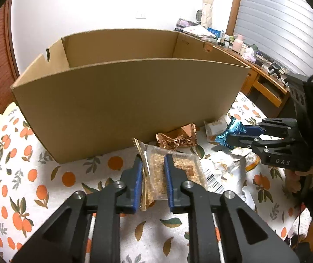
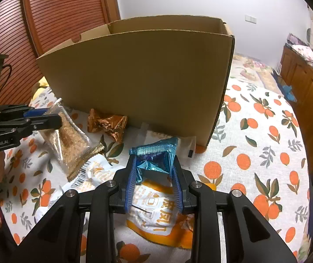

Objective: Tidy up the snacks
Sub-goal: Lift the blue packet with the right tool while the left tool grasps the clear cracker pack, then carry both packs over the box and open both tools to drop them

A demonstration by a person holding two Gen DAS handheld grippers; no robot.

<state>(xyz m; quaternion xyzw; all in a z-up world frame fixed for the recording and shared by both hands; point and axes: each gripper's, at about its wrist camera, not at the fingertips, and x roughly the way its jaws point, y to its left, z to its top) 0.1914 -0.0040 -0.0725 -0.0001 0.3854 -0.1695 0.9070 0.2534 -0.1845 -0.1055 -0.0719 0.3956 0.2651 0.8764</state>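
A large open cardboard box [image 1: 132,100] stands on the orange-print cloth; it also shows in the right wrist view [image 2: 147,79]. My left gripper [image 1: 153,164] is shut on a clear packet of brown grain snack [image 1: 156,171], also seen from the right wrist [image 2: 68,140], held just above the cloth in front of the box. My right gripper [image 2: 153,164] is shut on a blue foil snack packet [image 2: 154,155], seen from the left wrist at the right [image 1: 228,133]. A copper foil packet [image 1: 178,138] lies against the box front.
White and orange snack bags [image 2: 156,210] lie on the cloth under my right gripper, and one shows a barcode [image 1: 215,175]. A cluttered wooden desk [image 1: 263,74] stands at the right. A wooden cabinet [image 2: 310,100] and a slatted door [image 2: 53,17] flank the bed.
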